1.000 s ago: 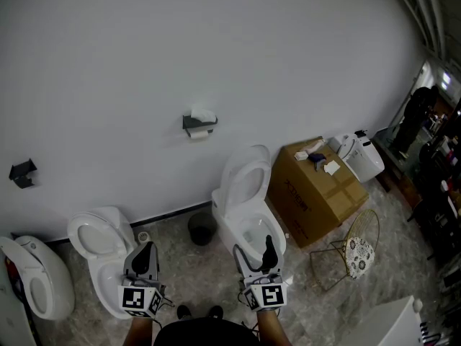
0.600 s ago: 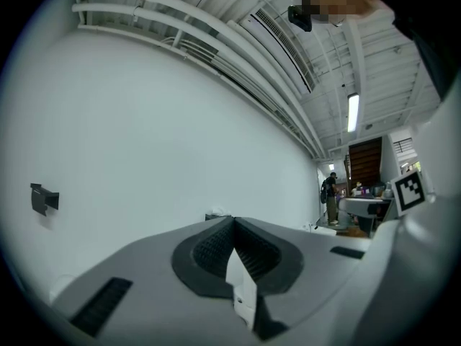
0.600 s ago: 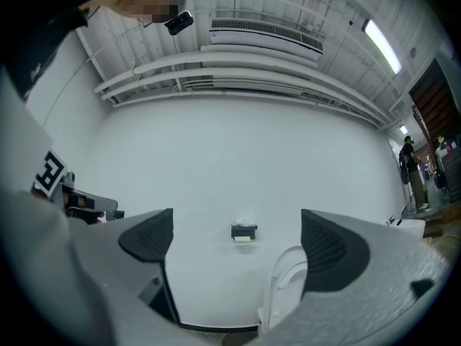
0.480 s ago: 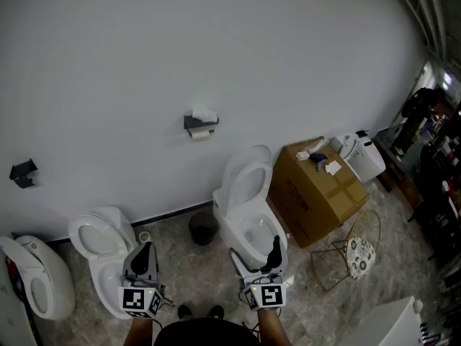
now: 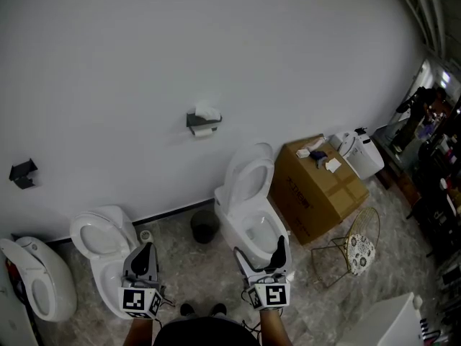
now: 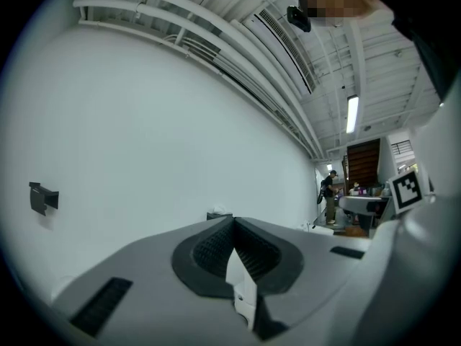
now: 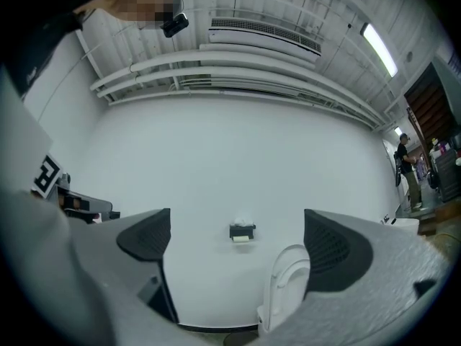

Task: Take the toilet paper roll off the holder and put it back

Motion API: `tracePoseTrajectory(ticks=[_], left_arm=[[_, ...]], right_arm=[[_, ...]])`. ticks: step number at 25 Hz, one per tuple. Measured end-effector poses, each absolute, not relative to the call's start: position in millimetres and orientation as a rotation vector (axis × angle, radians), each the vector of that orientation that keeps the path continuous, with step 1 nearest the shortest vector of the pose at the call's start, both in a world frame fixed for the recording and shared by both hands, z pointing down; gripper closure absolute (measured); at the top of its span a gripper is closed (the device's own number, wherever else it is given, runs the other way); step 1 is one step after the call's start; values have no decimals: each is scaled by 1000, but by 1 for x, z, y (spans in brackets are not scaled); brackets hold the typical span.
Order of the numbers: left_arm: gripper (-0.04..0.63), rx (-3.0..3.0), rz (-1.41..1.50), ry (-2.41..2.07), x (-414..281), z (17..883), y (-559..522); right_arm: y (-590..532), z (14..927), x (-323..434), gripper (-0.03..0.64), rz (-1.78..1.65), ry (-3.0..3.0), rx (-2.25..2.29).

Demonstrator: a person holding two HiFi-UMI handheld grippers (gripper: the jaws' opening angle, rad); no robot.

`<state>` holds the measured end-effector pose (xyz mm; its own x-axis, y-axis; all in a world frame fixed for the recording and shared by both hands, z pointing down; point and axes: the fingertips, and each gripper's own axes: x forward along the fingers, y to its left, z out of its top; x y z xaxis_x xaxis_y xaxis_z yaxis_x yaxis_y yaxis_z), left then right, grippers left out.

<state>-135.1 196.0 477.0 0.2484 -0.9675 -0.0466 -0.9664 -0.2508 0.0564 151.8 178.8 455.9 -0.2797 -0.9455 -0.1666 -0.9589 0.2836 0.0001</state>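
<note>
The toilet paper roll [image 5: 204, 130] hangs in a dark holder [image 5: 202, 120] on the white wall, with a crumpled bit of white paper on top of the holder. In the right gripper view the holder [image 7: 242, 230] and the roll [image 7: 242, 238] show far off, centred between the jaws. My right gripper [image 5: 278, 245] is low in the head view, open wide with nothing between its fingers. The left gripper [image 5: 145, 252] is beside it, shut and empty, its pads [image 6: 216, 247] meeting. Both are far from the wall.
A white toilet [image 5: 248, 200] with its lid raised stands under the holder, with a dark bin [image 5: 204, 225] to its left. More toilets [image 5: 101, 244] are at the left. A cardboard box [image 5: 317, 189] and a wire stool [image 5: 356, 251] stand to the right. A second wall bracket [image 5: 23, 172] is at the far left.
My right gripper has drifted a little to the right and lower in the head view. The left gripper has stayed put.
</note>
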Motion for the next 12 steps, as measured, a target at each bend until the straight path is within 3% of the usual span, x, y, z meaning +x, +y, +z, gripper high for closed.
tracePoseTrajectory(ticks=[12], left_arm=[[592,2485,-114,-1848,-173,490,197]], right_arm=[[193,458,116,63,181,2382,-1855]])
